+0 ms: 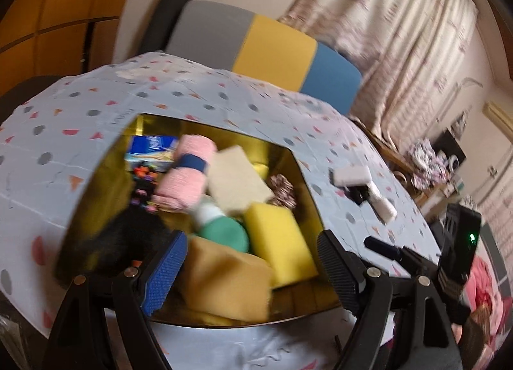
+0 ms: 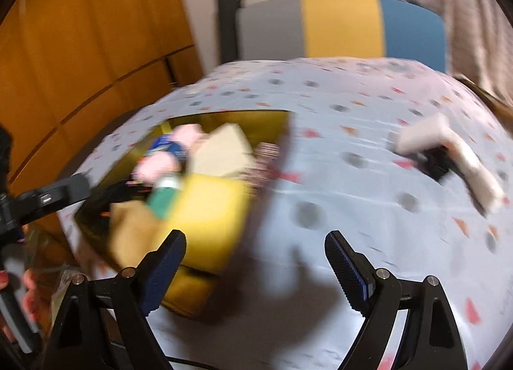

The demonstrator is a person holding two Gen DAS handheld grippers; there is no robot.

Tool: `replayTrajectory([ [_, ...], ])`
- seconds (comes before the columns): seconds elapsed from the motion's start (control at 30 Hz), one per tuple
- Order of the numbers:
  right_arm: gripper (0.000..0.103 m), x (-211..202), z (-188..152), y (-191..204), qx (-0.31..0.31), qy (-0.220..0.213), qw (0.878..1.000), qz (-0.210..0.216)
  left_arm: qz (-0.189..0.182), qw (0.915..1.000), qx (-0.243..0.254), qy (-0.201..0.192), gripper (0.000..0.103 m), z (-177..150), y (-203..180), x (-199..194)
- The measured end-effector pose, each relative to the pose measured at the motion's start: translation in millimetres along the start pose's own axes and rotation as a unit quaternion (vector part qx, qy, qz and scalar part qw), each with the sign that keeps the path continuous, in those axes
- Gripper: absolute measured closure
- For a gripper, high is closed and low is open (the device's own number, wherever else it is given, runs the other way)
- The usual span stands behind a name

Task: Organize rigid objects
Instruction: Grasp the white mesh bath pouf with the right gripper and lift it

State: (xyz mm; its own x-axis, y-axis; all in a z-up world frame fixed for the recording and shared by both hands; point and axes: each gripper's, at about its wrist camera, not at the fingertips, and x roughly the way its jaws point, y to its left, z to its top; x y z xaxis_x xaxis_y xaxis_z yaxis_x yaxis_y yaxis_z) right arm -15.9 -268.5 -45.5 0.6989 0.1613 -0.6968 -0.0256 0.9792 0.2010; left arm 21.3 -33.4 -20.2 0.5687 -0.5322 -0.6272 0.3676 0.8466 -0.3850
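Observation:
A gold box (image 1: 205, 129) sits on the dotted tablecloth and is full of things: a pink rolled towel (image 1: 186, 174), a beige sponge (image 1: 237, 180), a yellow sponge (image 1: 279, 241), a tan sponge (image 1: 224, 277) and a green-and-white bottle (image 1: 221, 228). My left gripper (image 1: 251, 241) hovers open over the box's near end with nothing between its fingers. To the right of the box, a white T-shaped tool with a black part (image 2: 449, 158) lies on the cloth. My right gripper (image 2: 255, 238) is open and holds nothing. It hangs above the cloth just right of the box (image 2: 263, 123).
A chair with a grey, yellow and blue back (image 1: 266, 46) stands behind the table. Curtains (image 1: 400, 23) hang at the right and wooden doors (image 2: 80, 49) at the left. The body of the right-hand tool (image 1: 458, 241) shows at the right edge of the left wrist view.

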Motion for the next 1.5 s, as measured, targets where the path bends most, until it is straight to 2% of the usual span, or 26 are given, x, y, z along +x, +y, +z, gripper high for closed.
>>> replayTrajectory([
  [0.23, 0.014, -19.7, -26.4, -91.6, 0.087, 0.012, 0.994, -0.062, -0.034, 0.9972, 0.055, 0.039, 0.019, -8.4, -51.3, 25.8],
  [0.5, 0.014, -35.8, -50.8, -154.4, 0.118, 0.013, 0.985, -0.128, -0.04, 0.9886, 0.121, 0.08, 0.018, -16.6, -104.6, 51.8],
  [0.63, 0.014, -44.1, -33.0, -191.3, 0.129, -0.012, 0.977, -0.167, -0.044, 0.9851, 0.136, 0.095, 0.018, -19.2, -120.7, 61.6],
  [0.8, 0.014, -43.7, 14.1, -234.3, 0.136, -0.043, 0.97, -0.198, -0.04, 0.9845, 0.133, 0.107, 0.018, -21.7, -127.4, 70.9],
  [1.0, 0.015, -10.0, 60.9, -270.4, 0.12, -0.034, 0.967, -0.223, -0.027, 0.9855, 0.126, 0.11, 0.018, -19.8, -126.0, 77.0],
  [1.1, 0.017, 19.8, 76.3, -286.0, 0.108, -0.014, 0.966, -0.235, -0.018, 0.9861, 0.122, 0.111, 0.018, -16.3, -124.1, 80.9],
  [1.33, 0.031, 65.1, 80.5, -306.8, 0.12, 0.023, 0.969, -0.216, -0.01, 0.9851, 0.12, 0.122, 0.018, -12.7, -125.4, 94.0],
  [1.43, 0.045, 71.7, 76.0, -315.9, 0.139, 0.022, 0.967, -0.211, -0.011, 0.9842, 0.122, 0.128, 0.018, -11.3, -129.9, 100.2],
  [1.5, 0.048, 68.8, 71.7, -320.6, 0.156, 0.012, 0.967, -0.199, -0.008, 0.9834, 0.127, 0.13, 0.018, -10.2, -134.7, 104.5],
])
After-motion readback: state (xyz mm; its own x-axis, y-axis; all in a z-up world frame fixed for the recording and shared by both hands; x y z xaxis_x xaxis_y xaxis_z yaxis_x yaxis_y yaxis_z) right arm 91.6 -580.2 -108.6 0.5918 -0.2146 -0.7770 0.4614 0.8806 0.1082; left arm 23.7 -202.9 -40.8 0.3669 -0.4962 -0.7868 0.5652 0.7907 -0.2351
